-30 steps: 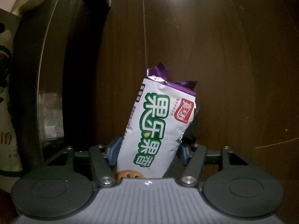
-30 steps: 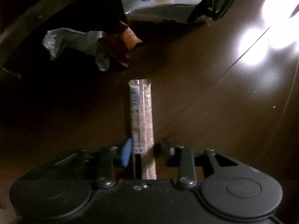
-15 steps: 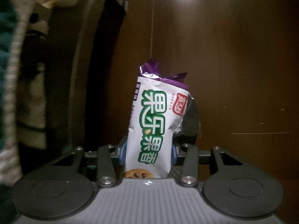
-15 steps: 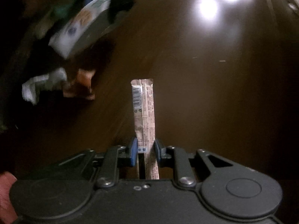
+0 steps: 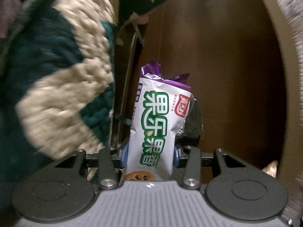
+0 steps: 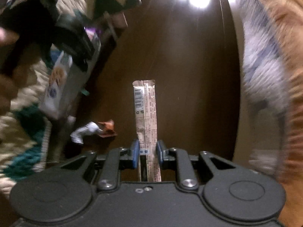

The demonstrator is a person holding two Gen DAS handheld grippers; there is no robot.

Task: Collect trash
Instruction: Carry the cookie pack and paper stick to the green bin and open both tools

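We find the left gripper [image 5: 150, 154] clamped on a white snack packet [image 5: 158, 121], held upright above the brown table [image 5: 227, 75]. The right gripper [image 6: 146, 154] grips a narrow stick sachet [image 6: 145, 113]. Left of that sachet, crumpled white paper [image 6: 83, 132] touches an orange wrapper [image 6: 108, 128] on the table.

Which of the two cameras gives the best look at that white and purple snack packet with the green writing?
The left wrist view. The snack packet stands sharp and centred there, clamped in the left tongs, green lettering readable. The right wrist view catches it only at the left edge, blurred, back side showing, partly hidden by the tongs holding it.
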